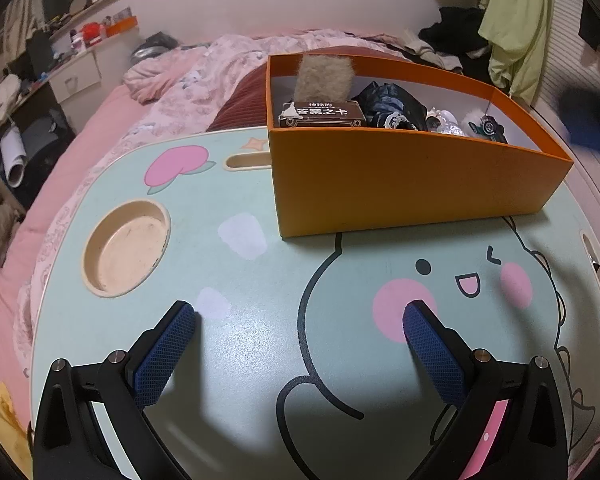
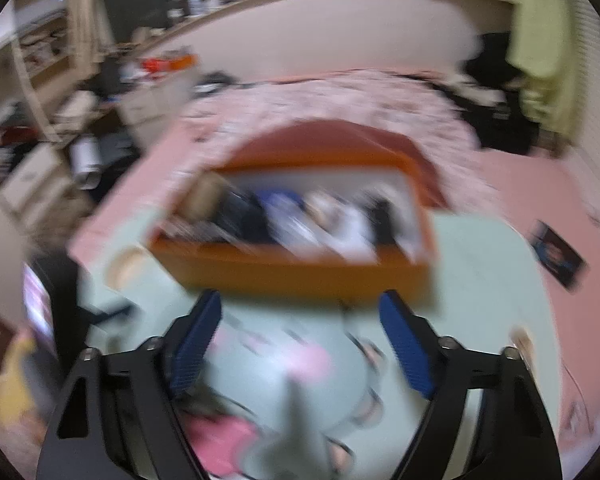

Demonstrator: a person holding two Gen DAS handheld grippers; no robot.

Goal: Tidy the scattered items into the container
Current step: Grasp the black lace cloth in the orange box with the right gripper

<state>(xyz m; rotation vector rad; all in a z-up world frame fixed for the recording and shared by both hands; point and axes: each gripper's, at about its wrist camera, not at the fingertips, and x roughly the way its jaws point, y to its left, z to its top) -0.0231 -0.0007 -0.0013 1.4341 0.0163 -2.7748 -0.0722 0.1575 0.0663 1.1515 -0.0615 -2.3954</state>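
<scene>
Nearest, left gripper (image 1: 298, 320) hovers over the bare lap table (image 1: 228, 344) with jaws spread wide and empty; right gripper (image 2: 300, 324), badly blurred, has jaws apart with nothing between them. Farther back, orange box (image 1: 380, 184) on the table's far right holds a card box (image 1: 322, 115), fuzzy tan piece (image 1: 324, 76), dark bundle (image 1: 392, 106) and small toys (image 1: 480, 124). Nothing loose shows on the table, so tidying looks about finished.

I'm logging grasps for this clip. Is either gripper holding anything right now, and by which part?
Nothing is held. The left gripper is wide open over the bare lap table, and the right gripper has empty space between its fingers.
</scene>
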